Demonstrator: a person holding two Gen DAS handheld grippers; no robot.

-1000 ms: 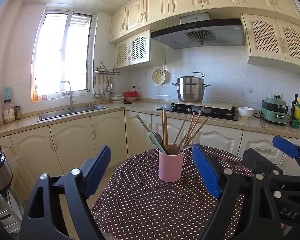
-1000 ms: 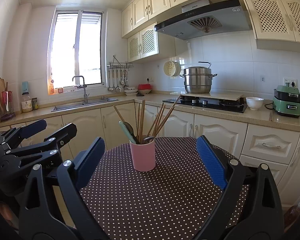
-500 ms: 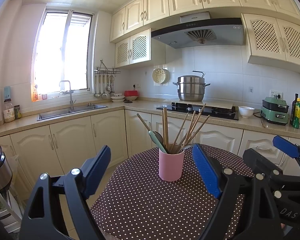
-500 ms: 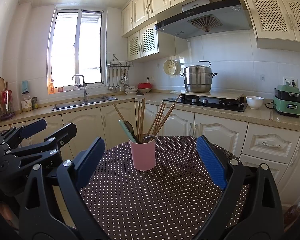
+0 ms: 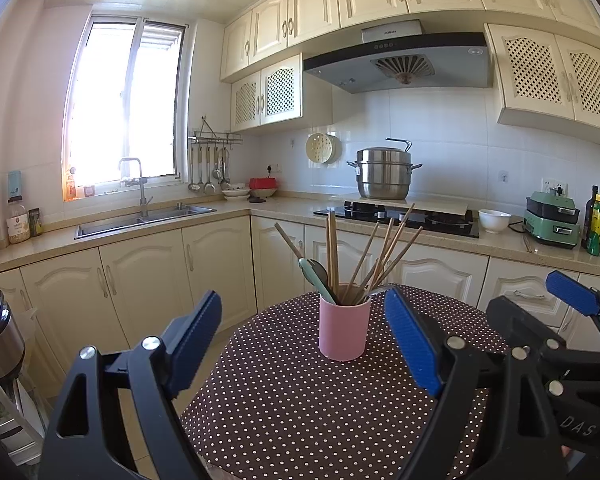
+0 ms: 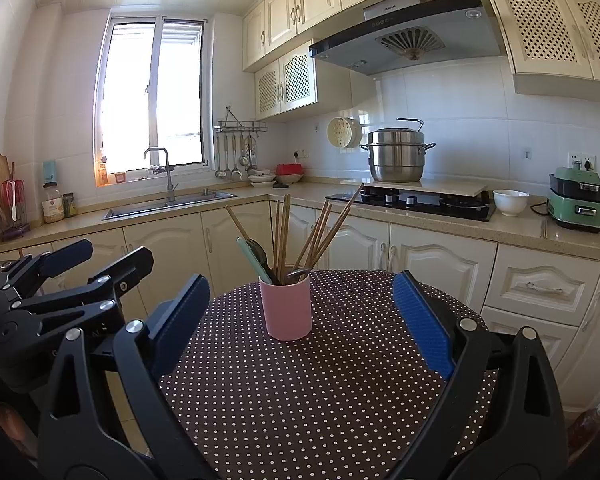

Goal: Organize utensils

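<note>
On the round table under a brown polka-dot cloth (image 5: 300,408), a pink cylindrical cup (image 5: 344,331) stands upright, holding wooden chopsticks (image 5: 384,252) and a teal-handled spoon (image 5: 314,276) handle-up, which suits tidy storage; the table shows no loose utensils; the left gripper (image 5: 304,344) and right gripper (image 6: 300,328) hover wide apart, holding nothing, both facing the cup.

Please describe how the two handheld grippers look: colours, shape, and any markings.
Both the left gripper and the right gripper have black angular frames with triangular cut-outs and silver rivets. Their fingers carry blue ribbed pads. White letters "DAS" show on the right gripper's body in the left view. No cables or sleeves are visible.
</note>
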